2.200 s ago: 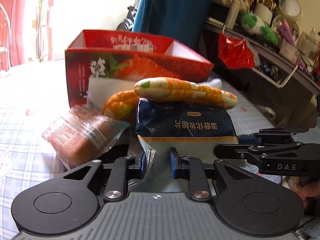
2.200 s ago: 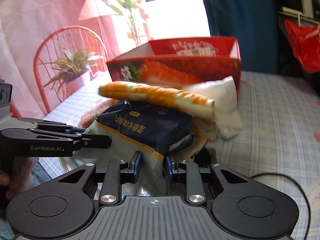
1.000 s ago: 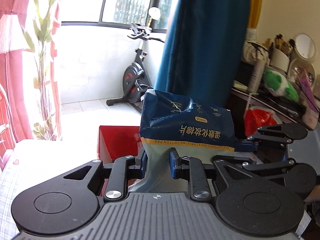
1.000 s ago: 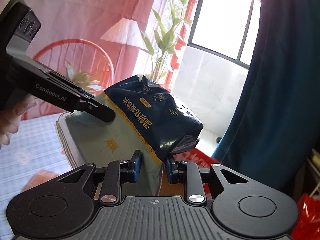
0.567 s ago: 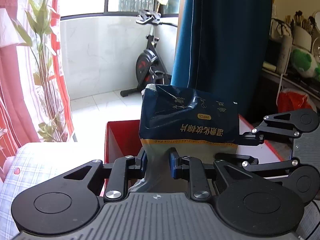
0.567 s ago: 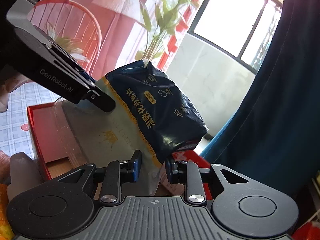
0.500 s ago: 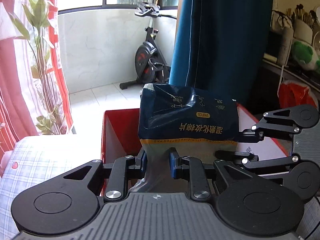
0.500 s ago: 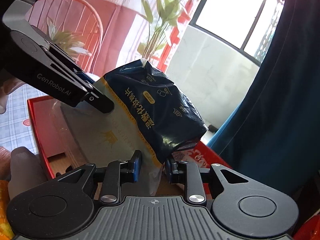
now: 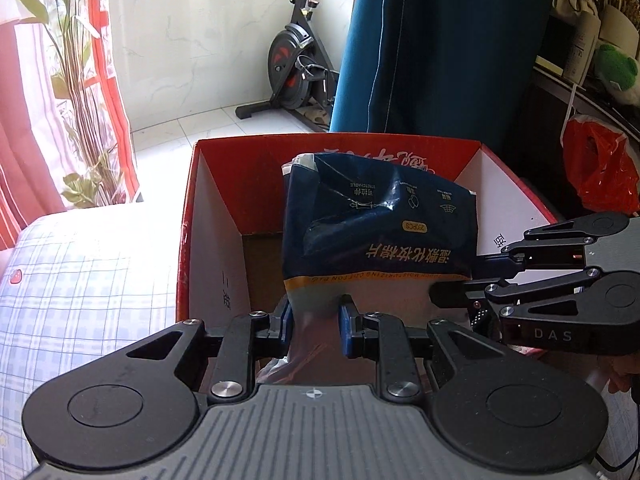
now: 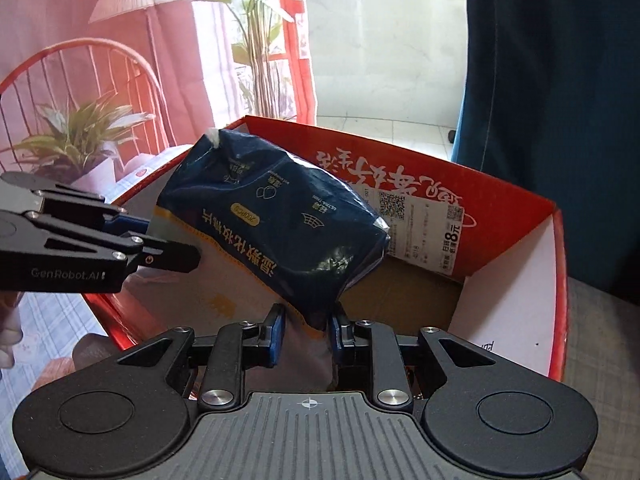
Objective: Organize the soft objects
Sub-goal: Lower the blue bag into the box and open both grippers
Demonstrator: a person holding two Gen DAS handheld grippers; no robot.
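Both grippers hold one dark blue cotton pad pack (image 9: 380, 224) over the open red cardboard box (image 9: 188, 216). My left gripper (image 9: 316, 322) is shut on the pack's pale lower edge. My right gripper (image 10: 306, 330) is shut on the same pack (image 10: 280, 224) at its other side, and shows in the left wrist view (image 9: 456, 292) at the right. The left gripper shows in the right wrist view (image 10: 172, 254) at the left. The box (image 10: 560, 264) has a bare brown floor beneath the pack.
The box stands on a blue-checked tablecloth (image 9: 80, 280). Behind it are a blue curtain (image 9: 440, 40), an exercise bike (image 9: 296, 68), a potted plant (image 10: 72, 148) and a red wire chair (image 10: 80, 80). A cluttered shelf with a red bag (image 9: 596, 172) is at the right.
Both grippers have lifted the pack off the pile on the table, carried it over the red box and tipped it down toward the box's inside.
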